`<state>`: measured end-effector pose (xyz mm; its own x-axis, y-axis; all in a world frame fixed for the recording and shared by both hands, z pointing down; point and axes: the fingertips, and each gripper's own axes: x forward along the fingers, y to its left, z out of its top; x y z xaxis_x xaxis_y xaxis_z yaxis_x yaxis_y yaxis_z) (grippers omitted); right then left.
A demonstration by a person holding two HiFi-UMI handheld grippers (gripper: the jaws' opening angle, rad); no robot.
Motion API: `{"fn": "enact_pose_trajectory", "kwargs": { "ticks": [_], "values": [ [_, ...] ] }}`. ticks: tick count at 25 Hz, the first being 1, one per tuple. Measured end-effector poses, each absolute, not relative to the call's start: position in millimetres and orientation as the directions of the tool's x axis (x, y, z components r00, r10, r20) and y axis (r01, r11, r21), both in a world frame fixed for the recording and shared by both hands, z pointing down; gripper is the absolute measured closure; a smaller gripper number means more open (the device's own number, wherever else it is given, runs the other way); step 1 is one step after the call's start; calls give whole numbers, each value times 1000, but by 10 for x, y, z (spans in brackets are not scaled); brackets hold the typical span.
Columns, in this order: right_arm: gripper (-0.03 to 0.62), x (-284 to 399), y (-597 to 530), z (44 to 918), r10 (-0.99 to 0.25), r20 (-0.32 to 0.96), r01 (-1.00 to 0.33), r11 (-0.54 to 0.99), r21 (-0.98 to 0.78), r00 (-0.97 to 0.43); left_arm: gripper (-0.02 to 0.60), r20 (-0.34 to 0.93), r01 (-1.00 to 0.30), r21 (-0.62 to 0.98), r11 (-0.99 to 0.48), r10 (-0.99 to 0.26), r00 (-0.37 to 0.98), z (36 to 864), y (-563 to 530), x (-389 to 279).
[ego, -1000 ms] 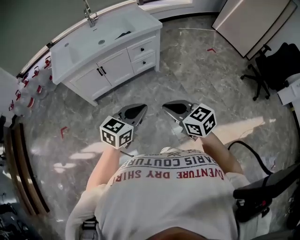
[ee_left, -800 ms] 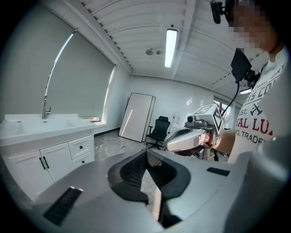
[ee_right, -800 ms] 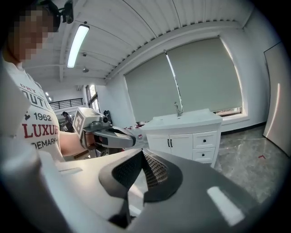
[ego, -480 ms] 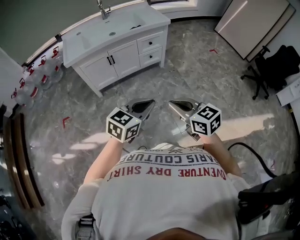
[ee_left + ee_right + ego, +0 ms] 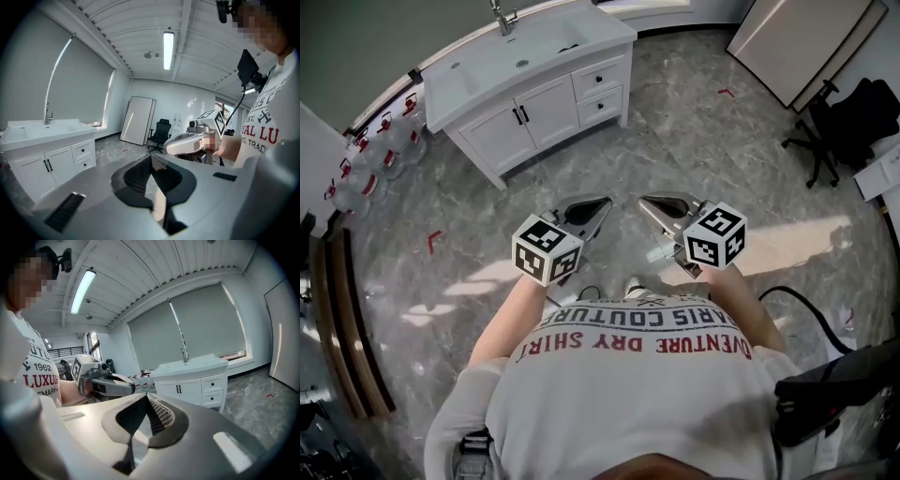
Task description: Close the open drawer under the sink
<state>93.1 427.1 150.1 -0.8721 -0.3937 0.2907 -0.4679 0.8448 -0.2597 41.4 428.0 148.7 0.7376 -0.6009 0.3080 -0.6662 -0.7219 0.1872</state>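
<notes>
The white sink cabinet (image 5: pixel 546 111) stands at the far side of the marble floor, well ahead of both grippers. Its two small drawers (image 5: pixel 600 91) on the right side look flush with the cabinet front; the same drawers (image 5: pixel 213 383) show flush in the right gripper view and at the left (image 5: pixel 83 154) in the left gripper view. My left gripper (image 5: pixel 602 202) is shut and holds nothing. My right gripper (image 5: pixel 645 202) is shut and empty too. Both hang side by side in mid-air in front of the person's chest, tips pointing toward each other.
Several water bottles (image 5: pixel 366 159) line the wall left of the cabinet. A black office chair (image 5: pixel 836 122) and a leaning white panel (image 5: pixel 797 47) are at the right. A black cable (image 5: pixel 802 302) lies on the floor by the person's right side.
The cabinet has slid up and to the right in the head view and looks a little farther off. Both grippers stay shut and keep nearly the same place.
</notes>
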Motion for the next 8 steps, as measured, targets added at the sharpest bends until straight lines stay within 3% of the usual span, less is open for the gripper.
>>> {"fn": "enact_pose_trajectory", "kwargs": {
  "ticks": [8],
  "values": [
    [594, 979, 4242, 1647, -391, 302, -464, 857, -225, -869, 578, 299, -654, 194, -731, -591, 749, 1588, 4256, 576]
  ]
}}
